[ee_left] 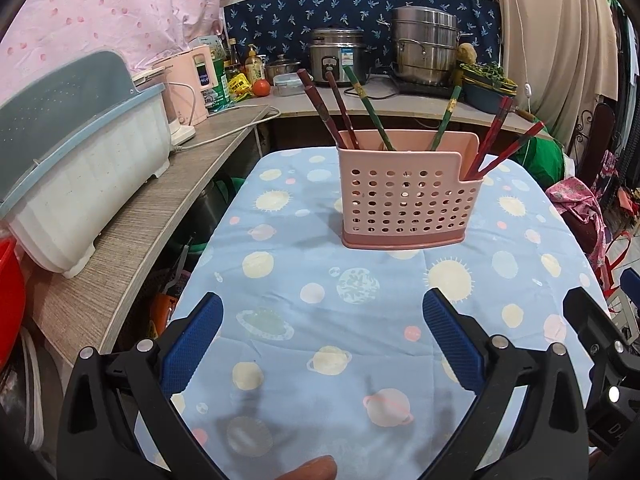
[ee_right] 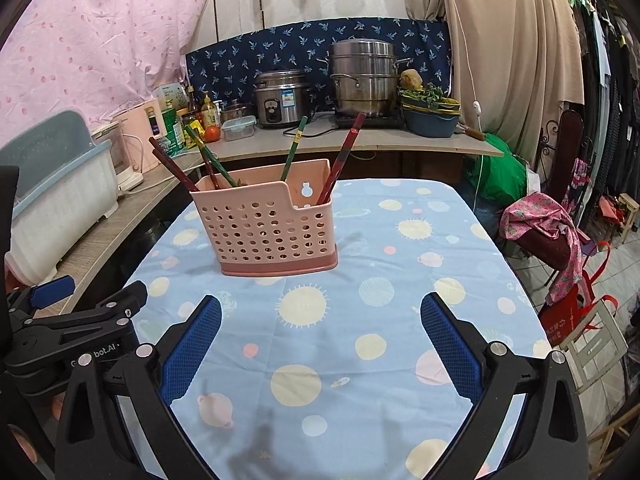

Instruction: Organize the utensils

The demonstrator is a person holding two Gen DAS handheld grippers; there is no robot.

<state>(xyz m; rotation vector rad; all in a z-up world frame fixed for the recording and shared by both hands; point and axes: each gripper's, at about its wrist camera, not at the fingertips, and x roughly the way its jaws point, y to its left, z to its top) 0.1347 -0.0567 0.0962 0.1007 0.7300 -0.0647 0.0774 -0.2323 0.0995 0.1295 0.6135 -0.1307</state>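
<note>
A pink perforated utensil holder (ee_left: 406, 196) stands upright on the table with the blue planet-print cloth (ee_left: 320, 340); it also shows in the right wrist view (ee_right: 266, 228). Several chopsticks stand in it: dark red ones (ee_left: 334, 110) at its left, green ones (ee_left: 368, 108) in the middle, red ones (ee_left: 502, 140) in the lower right compartment. My left gripper (ee_left: 322, 316) is open and empty, well short of the holder. My right gripper (ee_right: 320, 316) is open and empty, beside the left one, whose body shows in the right wrist view (ee_right: 76, 316).
A wooden counter (ee_left: 132, 216) along the left holds a white dish rack with a blue lid (ee_left: 76, 168) and a pink kettle (ee_left: 188, 80). The back counter holds a rice cooker (ee_left: 338, 56), a steel steamer pot (ee_left: 424, 46) and bottles. A chair with pink cloth (ee_right: 540, 224) stands at the right.
</note>
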